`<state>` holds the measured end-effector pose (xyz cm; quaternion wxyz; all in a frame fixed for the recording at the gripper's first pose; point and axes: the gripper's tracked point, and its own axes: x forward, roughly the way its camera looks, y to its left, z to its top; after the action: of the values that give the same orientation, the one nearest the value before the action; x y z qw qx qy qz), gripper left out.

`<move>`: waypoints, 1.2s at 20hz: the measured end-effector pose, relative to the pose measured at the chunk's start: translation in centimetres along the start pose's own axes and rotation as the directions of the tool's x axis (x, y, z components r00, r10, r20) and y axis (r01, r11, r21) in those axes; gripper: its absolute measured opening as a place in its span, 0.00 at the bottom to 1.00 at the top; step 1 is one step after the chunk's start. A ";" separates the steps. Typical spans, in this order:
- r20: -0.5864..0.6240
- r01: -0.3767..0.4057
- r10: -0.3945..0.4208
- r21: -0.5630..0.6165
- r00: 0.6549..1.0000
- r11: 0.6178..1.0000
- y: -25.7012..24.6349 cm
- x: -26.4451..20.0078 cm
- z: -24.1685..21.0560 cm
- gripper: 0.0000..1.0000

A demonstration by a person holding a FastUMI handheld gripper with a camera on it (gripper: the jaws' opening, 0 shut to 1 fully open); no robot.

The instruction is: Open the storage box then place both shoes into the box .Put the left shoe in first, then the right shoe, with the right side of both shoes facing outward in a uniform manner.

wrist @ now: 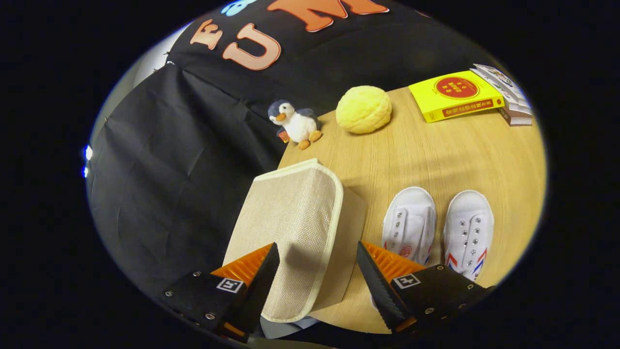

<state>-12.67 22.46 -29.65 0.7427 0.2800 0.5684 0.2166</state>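
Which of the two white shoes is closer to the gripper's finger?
The shoe next to the beige storage box: its heel end sits partly behind one finger of the open gripper. The other shoe, with red and blue stripes, stands farther off.

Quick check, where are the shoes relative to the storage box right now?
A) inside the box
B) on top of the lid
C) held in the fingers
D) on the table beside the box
D: both shoes stand on the table beside the box; the gripper is open over its lid.
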 end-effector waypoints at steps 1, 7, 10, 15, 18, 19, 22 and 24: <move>-0.012 -0.025 0.025 0.017 1.000 1.000 0.1 0.7 -0.1 0.96; -0.052 -0.206 0.215 0.147 0.975 0.967 2.0 3.0 -1.1 0.96; -0.060 -0.237 0.253 0.196 0.966 0.951 2.7 3.0 -0.9 0.91; -0.042 -0.297 0.318 0.258 0.947 0.919 4.5 0.2 0.7 0.68; -0.009 -0.338 0.349 0.229 0.937 0.913 6.8 -1.7 2.2 0.51; 0.004 -0.361 0.369 0.218 0.929 0.907 8.1 -2.2 2.9 0.47; 0.029 -0.388 0.388 0.159 0.921 0.908 11.2 -3.1 4.4 0.34; 0.031 -0.403 0.402 0.123 0.915 0.907 13.6 -3.1 5.1 0.25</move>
<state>-8.59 29.75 -17.40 0.6641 0.4382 0.5094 0.3278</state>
